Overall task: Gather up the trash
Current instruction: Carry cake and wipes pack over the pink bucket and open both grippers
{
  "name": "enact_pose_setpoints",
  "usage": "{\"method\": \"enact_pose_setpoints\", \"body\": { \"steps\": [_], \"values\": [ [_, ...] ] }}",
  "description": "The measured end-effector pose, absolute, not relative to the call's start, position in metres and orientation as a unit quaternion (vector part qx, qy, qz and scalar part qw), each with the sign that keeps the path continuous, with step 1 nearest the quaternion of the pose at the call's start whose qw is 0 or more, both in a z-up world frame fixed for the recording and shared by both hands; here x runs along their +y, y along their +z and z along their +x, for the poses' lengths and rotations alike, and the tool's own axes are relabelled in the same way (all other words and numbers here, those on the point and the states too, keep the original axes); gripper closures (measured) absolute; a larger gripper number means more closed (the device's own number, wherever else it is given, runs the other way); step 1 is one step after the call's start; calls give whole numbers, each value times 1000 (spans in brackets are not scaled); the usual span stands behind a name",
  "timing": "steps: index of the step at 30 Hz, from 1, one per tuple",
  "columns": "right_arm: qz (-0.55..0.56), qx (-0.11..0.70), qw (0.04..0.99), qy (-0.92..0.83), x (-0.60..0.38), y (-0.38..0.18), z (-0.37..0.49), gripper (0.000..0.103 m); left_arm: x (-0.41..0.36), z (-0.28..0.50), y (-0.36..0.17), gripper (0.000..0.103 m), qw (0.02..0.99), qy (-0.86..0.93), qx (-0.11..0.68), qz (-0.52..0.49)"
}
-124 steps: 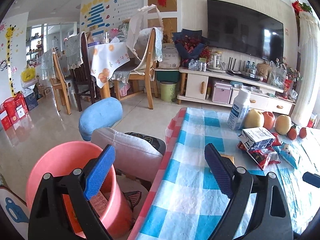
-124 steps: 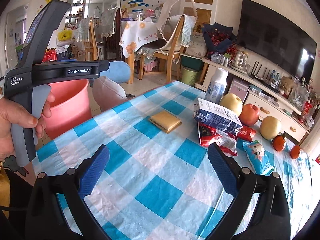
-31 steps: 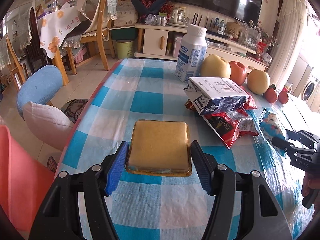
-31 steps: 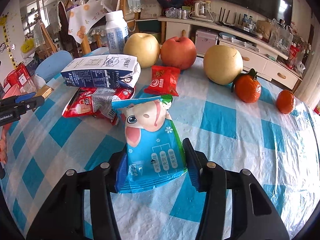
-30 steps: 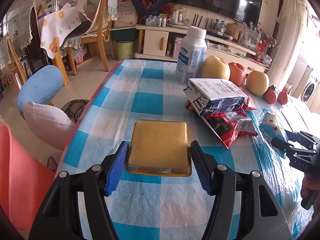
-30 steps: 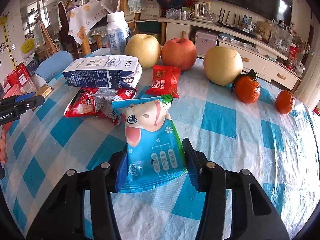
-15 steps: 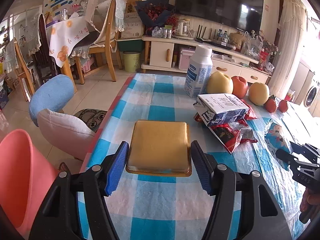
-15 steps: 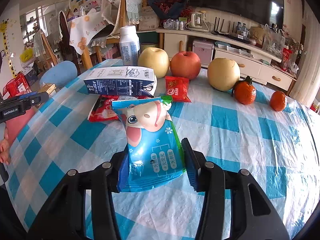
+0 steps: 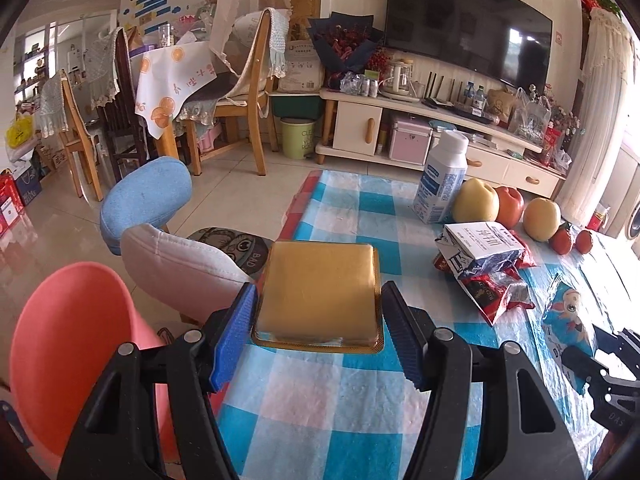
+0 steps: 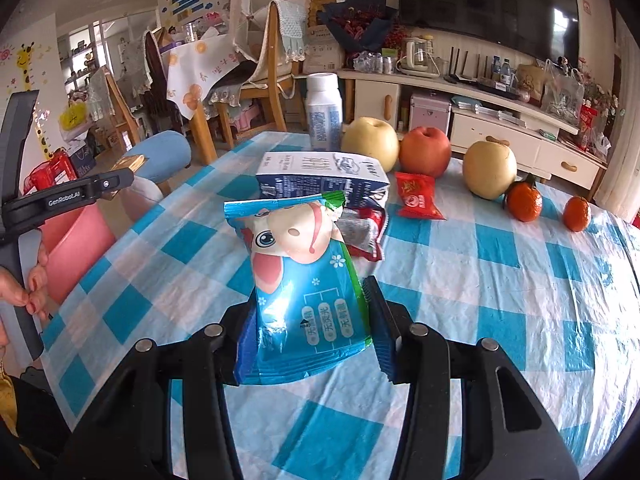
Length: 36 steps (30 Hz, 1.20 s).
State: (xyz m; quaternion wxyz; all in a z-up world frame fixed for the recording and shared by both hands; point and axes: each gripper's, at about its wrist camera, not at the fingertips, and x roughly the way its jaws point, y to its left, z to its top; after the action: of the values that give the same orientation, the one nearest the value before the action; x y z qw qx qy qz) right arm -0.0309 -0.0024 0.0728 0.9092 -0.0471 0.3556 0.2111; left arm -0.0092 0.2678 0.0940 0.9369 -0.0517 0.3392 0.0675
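My left gripper (image 9: pixel 318 330) is shut on a flat yellow packet (image 9: pixel 319 290), held above the left edge of the checked table (image 9: pixel 352 400). A pink bin (image 9: pixel 68 344) stands on the floor at the lower left of that view. My right gripper (image 10: pixel 310 330) is shut on a blue snack bag with a cartoon cow (image 10: pixel 300 280), lifted off the table. The same blue bag (image 9: pixel 568 316) shows at the right of the left wrist view. A blue-and-white carton (image 10: pixel 324 178) lies on a red wrapper (image 10: pixel 366 232). A small red packet (image 10: pixel 416 196) lies near the fruit.
A white bottle (image 10: pixel 325 112), two pears (image 10: pixel 372 142), an apple (image 10: pixel 426 152) and two tangerines (image 10: pixel 524 200) sit at the table's far side. A blue stool (image 9: pixel 146 200) and a white cushion (image 9: pixel 176 268) stand beside the table. A hand (image 10: pixel 28 280) grips the other handle.
Both grippers have risen and pulled back with their loads. The yellow packet has left the tabletop and moved toward the table's left edge; the pink bin has come further into view.
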Motion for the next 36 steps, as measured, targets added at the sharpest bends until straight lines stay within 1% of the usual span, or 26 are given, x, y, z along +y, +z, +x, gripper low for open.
{"method": "enact_pose_setpoints", "body": {
  "steps": [9, 20, 28, 36],
  "values": [
    [-66, 332, 900, 275, 68, 99, -47, 54, 303, -26, 108, 39, 938, 96, 323, -79],
    [-122, 298, 875, 361, 175, 123, -70, 54, 373, -55, 122, 39, 931, 171, 300, -123],
    [-160, 283, 853, 408, 244, 128, -83, 54, 431, -82, 120, 39, 912, 239, 291, -162],
    [-203, 289, 826, 438, 306, 112, -95, 54, 470, -97, 110, 39, 894, 279, 291, -198]
  ]
}}
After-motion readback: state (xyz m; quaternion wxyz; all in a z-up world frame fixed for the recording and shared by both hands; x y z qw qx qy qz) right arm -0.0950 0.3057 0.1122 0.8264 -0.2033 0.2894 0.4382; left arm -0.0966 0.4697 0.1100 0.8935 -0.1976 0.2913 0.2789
